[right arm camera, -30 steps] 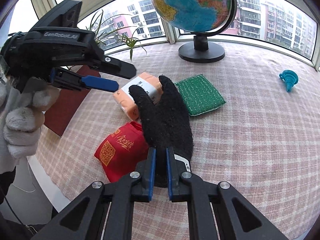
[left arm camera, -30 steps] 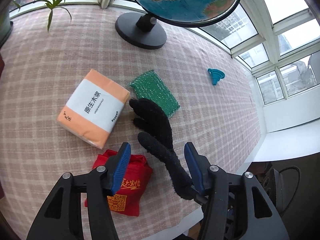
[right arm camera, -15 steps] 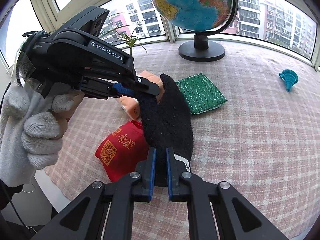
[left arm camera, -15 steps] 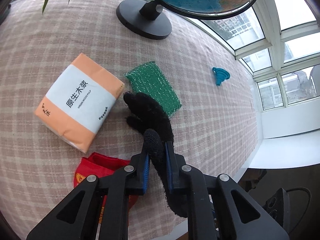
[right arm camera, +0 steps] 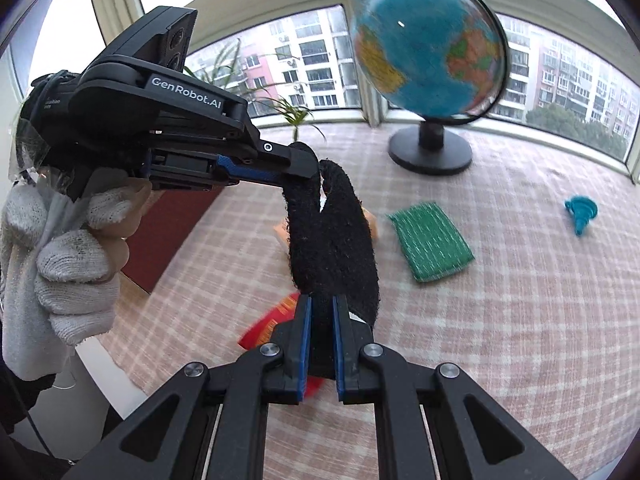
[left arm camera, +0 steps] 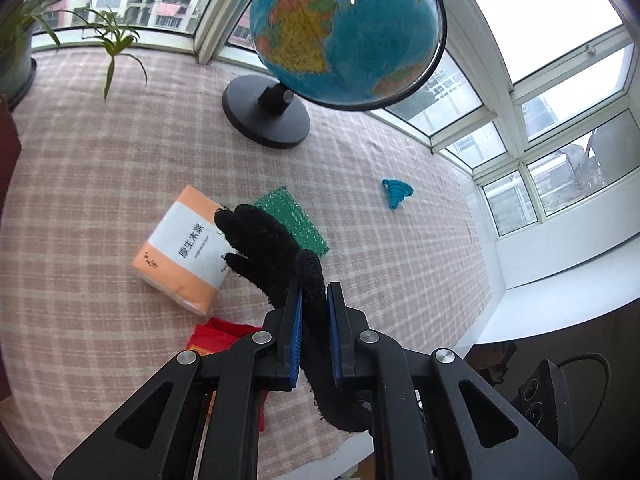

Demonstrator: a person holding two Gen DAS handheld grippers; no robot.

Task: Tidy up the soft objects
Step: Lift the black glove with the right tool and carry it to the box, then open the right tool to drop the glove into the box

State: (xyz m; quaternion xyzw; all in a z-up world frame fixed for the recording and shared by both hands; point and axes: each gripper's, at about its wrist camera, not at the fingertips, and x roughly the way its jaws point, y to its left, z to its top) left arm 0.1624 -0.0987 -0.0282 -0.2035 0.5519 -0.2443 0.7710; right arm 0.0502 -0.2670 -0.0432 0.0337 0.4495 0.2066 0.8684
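A black knit glove hangs in the air between both grippers. My left gripper is shut on its thumb end; it also shows in the right wrist view, at the glove's top. My right gripper is shut on the glove's cuff. Below lie an orange and white tissue pack, a green scouring pad and a red pouch on the pink checked tablecloth.
A globe on a black stand stands at the back. A small blue funnel lies to the right. A potted plant is at the far left. The table edge runs at the right.
My left gripper closed on the glove's thumb end, and both grippers have raised the glove higher above the table. The right gripper stays shut on the cuff.
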